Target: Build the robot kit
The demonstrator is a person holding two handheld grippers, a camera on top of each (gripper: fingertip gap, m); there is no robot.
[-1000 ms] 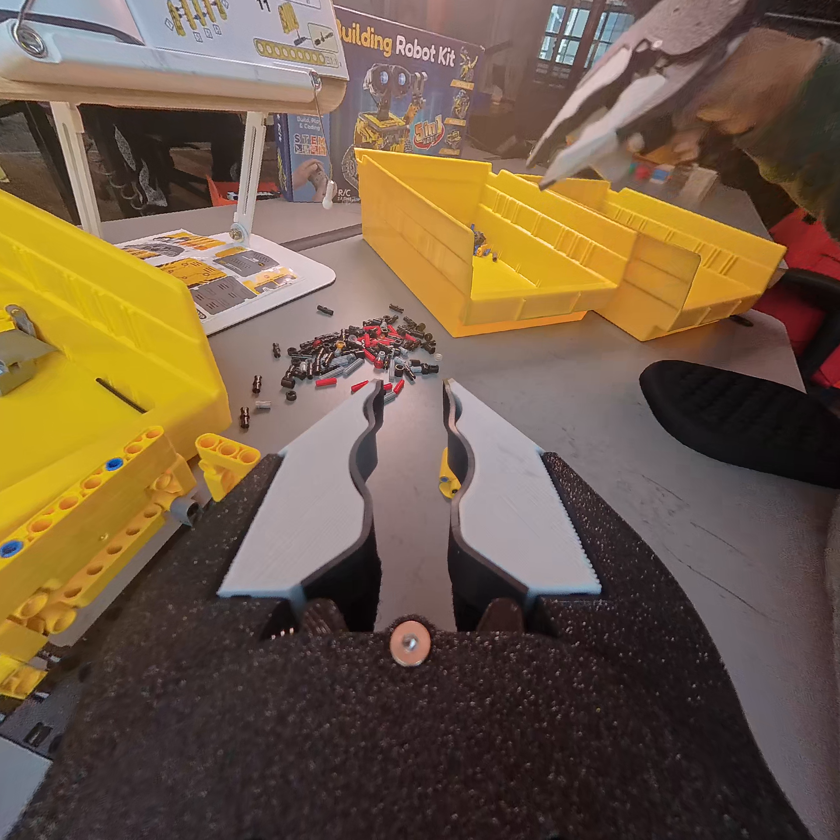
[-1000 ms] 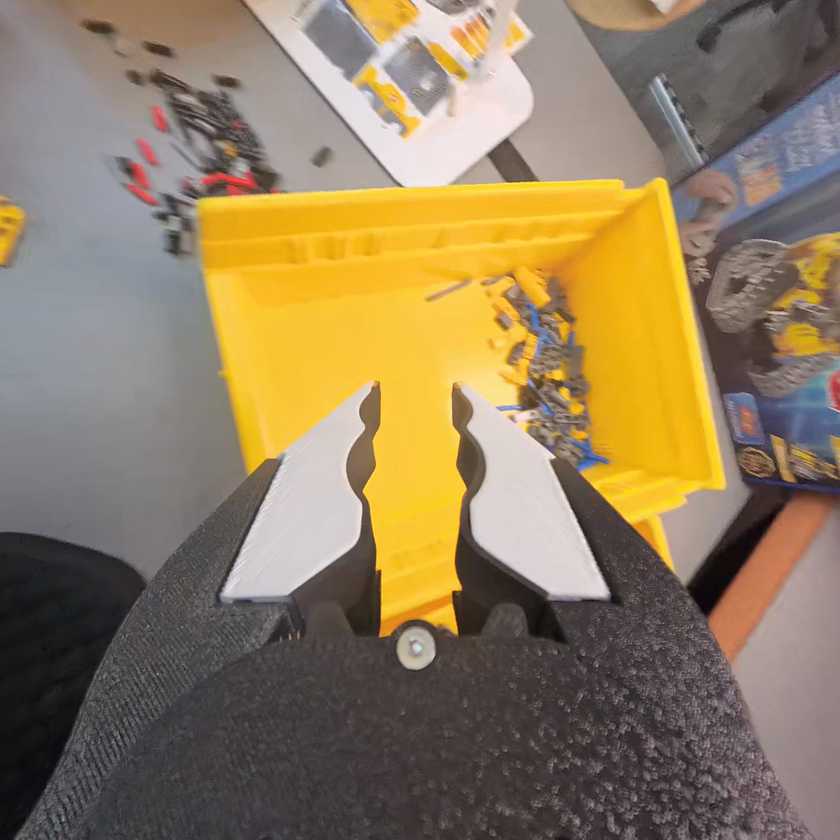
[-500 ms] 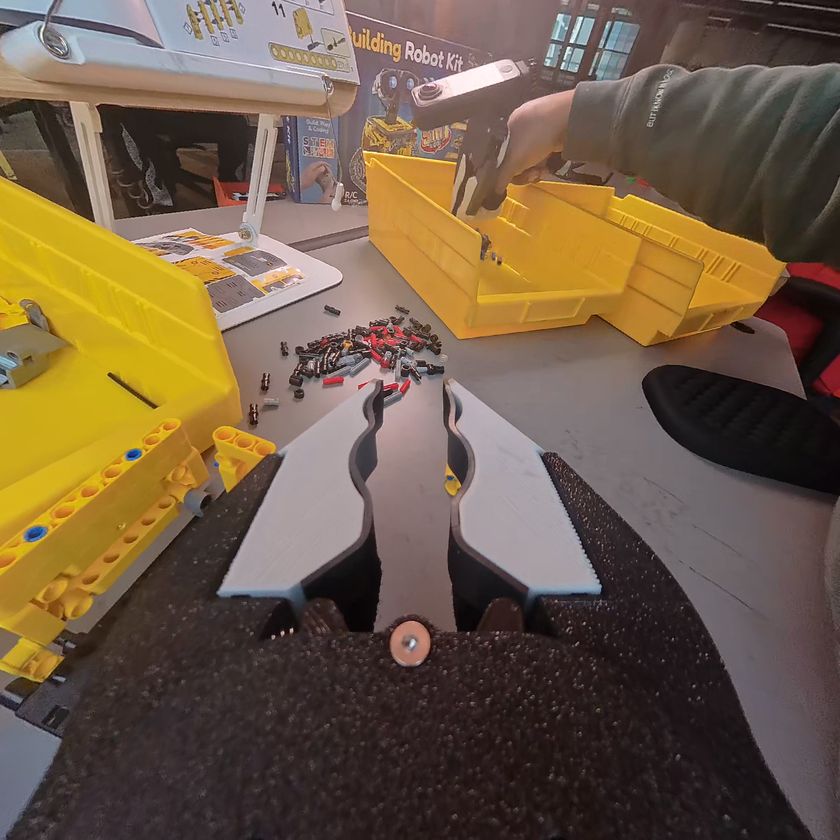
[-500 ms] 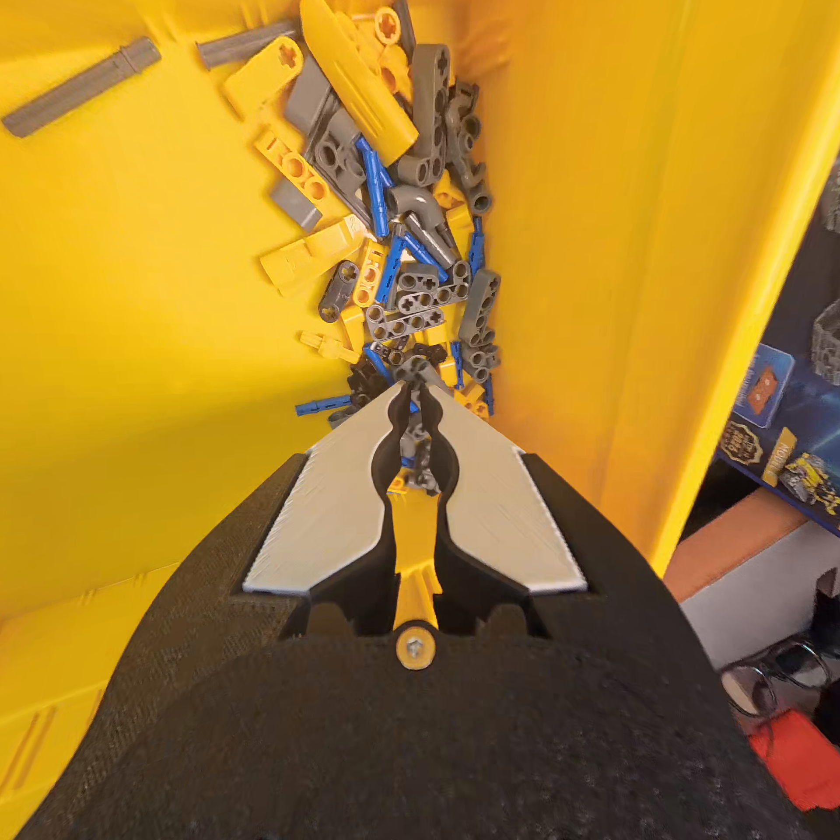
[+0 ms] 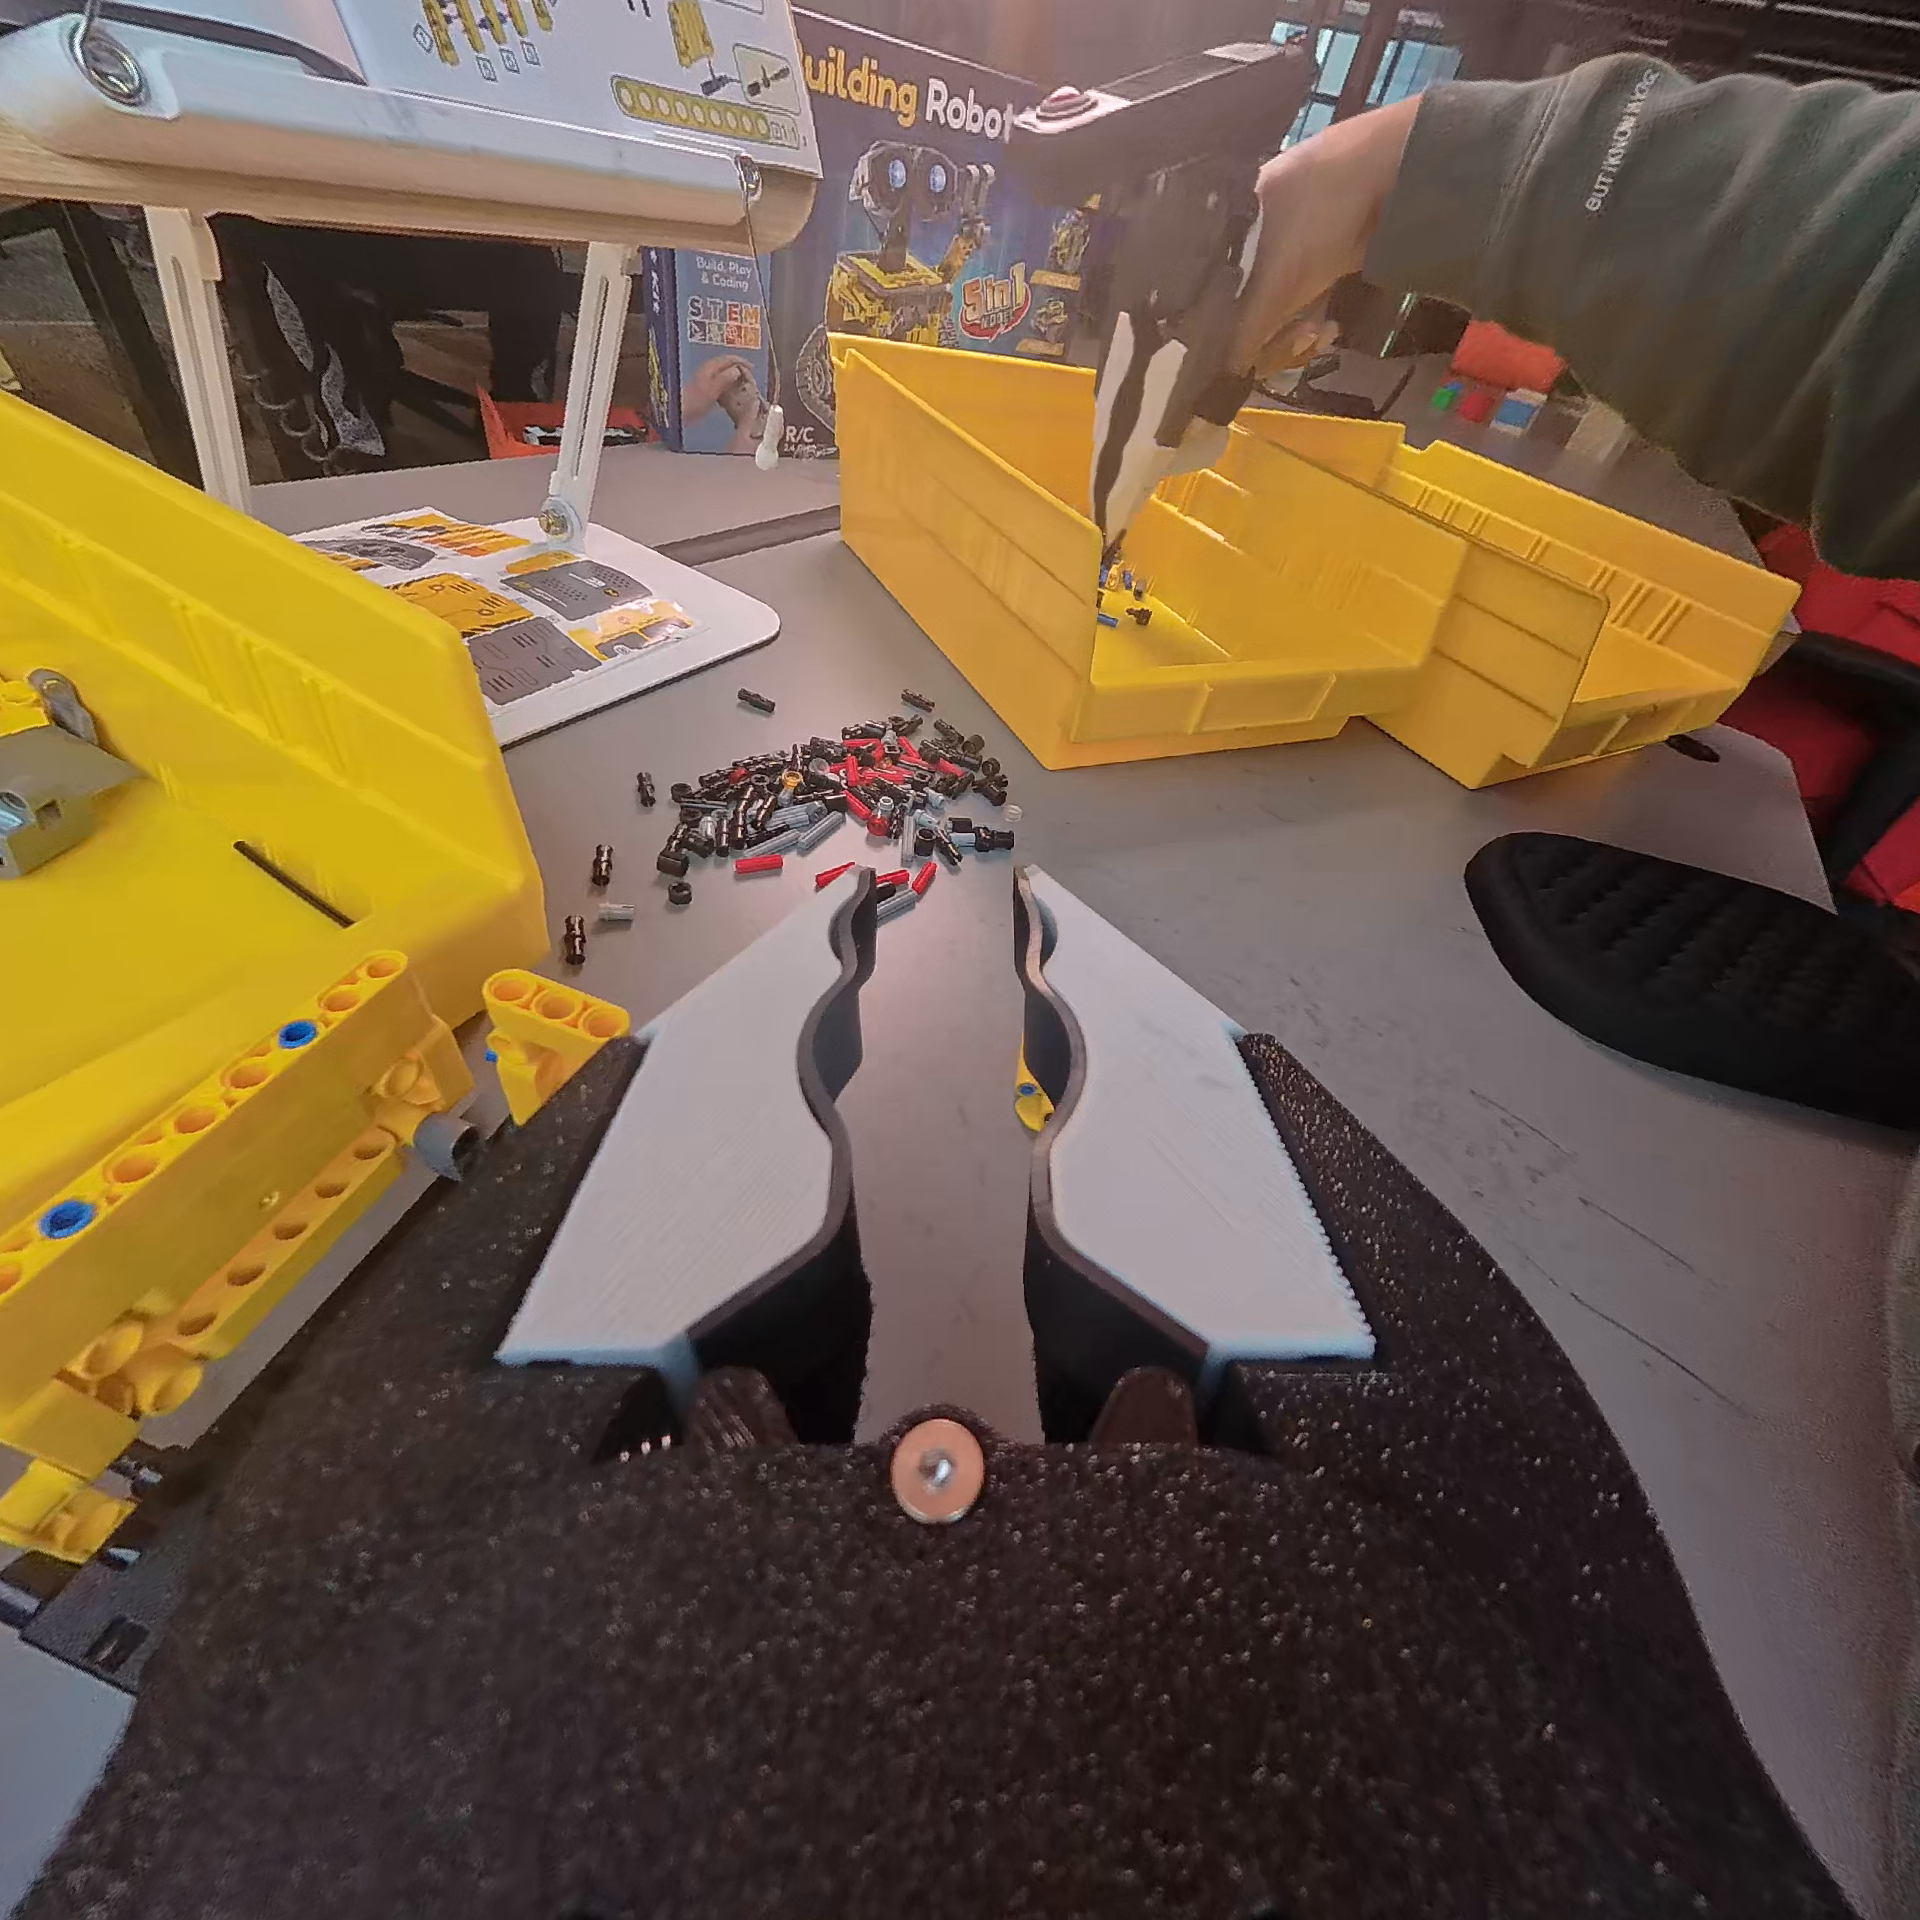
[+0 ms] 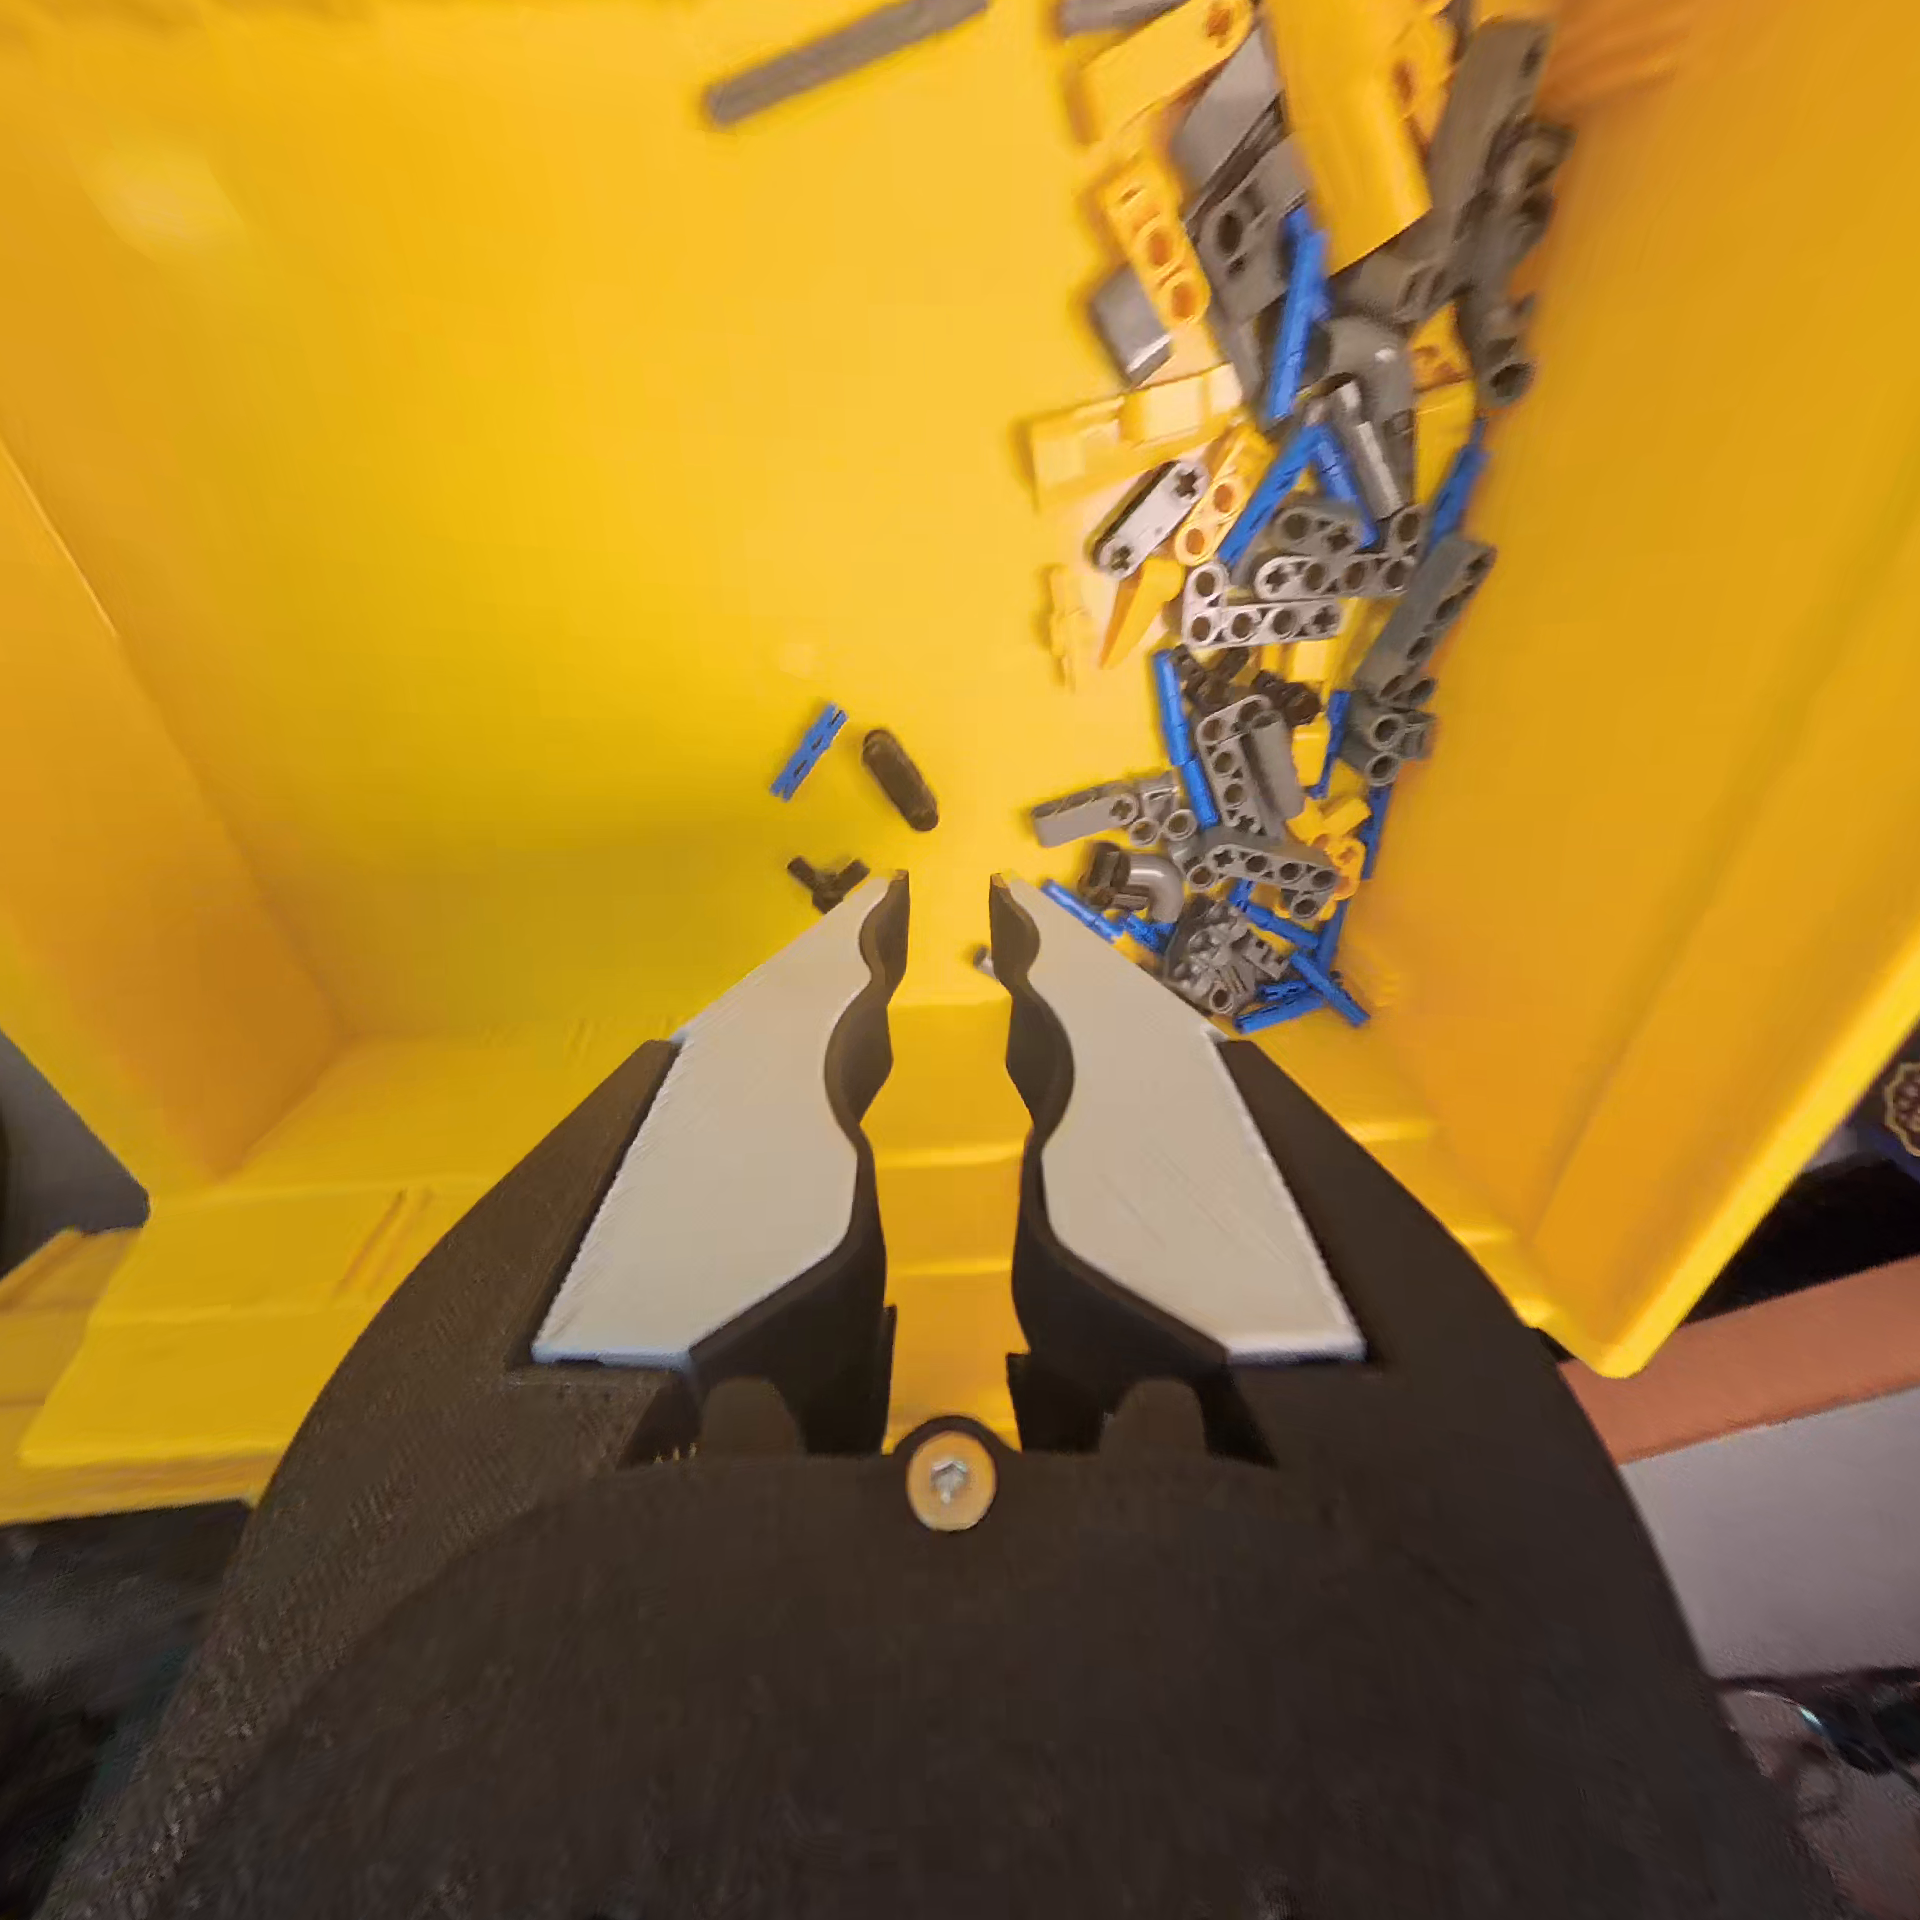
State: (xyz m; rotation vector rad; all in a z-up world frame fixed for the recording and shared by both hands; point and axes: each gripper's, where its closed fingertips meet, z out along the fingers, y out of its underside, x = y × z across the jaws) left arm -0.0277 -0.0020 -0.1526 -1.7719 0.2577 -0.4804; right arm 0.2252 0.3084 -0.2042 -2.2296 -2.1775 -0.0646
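Sitting at the far left of the left wrist view, a yellow bin stood on the grey table with a yellow beam assembly just in front of it and a short yellow beam beside that. Behind them a white stand carried an instruction sheet, its base bearing a sticker sheet. At centre the left gripper hovered low over the table with jaws released and nothing between them, just short of a scatter of black and red pins. A small yellow piece peeked out under its right finger. Farther right, the right gripper, gripped by a hand in a green sleeve, dipped into a second yellow bin; a black pad lay near the table's edge.

From the right wrist view, the right gripper had its jaws parted and empty above the bin floor, with a black connector by its left finger, a blue pin and a black pin ahead, and a heap of grey, yellow and blue parts against the right wall.
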